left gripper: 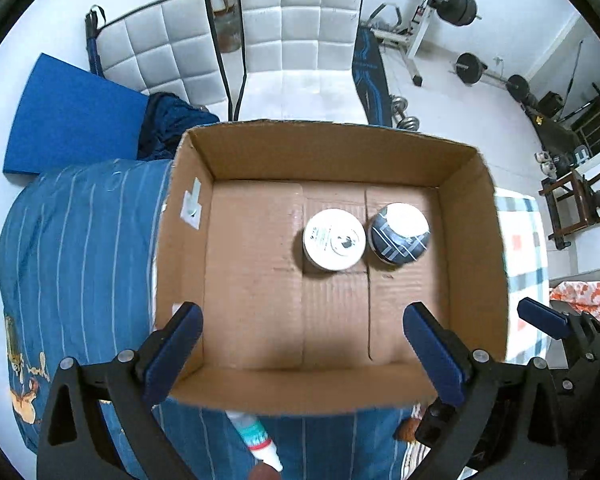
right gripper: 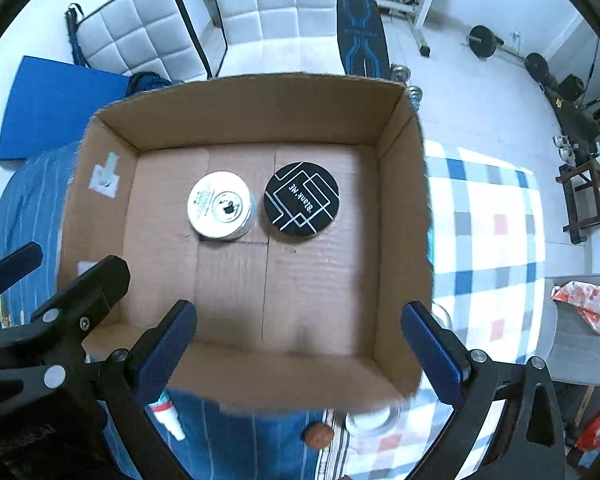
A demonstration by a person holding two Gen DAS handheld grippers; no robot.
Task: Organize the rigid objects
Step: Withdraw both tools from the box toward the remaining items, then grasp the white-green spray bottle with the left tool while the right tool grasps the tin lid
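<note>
An open cardboard box [left gripper: 188,216] [right gripper: 400,200] sits on a bed. Inside it stand a white-lidded jar [left gripper: 334,239] [right gripper: 219,205] and, to its right, a dark jar with a black line-patterned lid [left gripper: 399,233] [right gripper: 301,198]. My left gripper [left gripper: 304,348] is open and empty above the box's near edge. My right gripper [right gripper: 300,344] is open and empty above the box's near edge too. A small white tube with a teal label [left gripper: 256,438] [right gripper: 168,412] lies on the bed in front of the box.
A blue striped cover [left gripper: 80,248] lies left of the box and a checked cover [right gripper: 488,220] right of it. A small brown round thing [right gripper: 319,435] and a clear jar [right gripper: 374,416] lie near the box's front. White chairs [left gripper: 296,40] stand behind.
</note>
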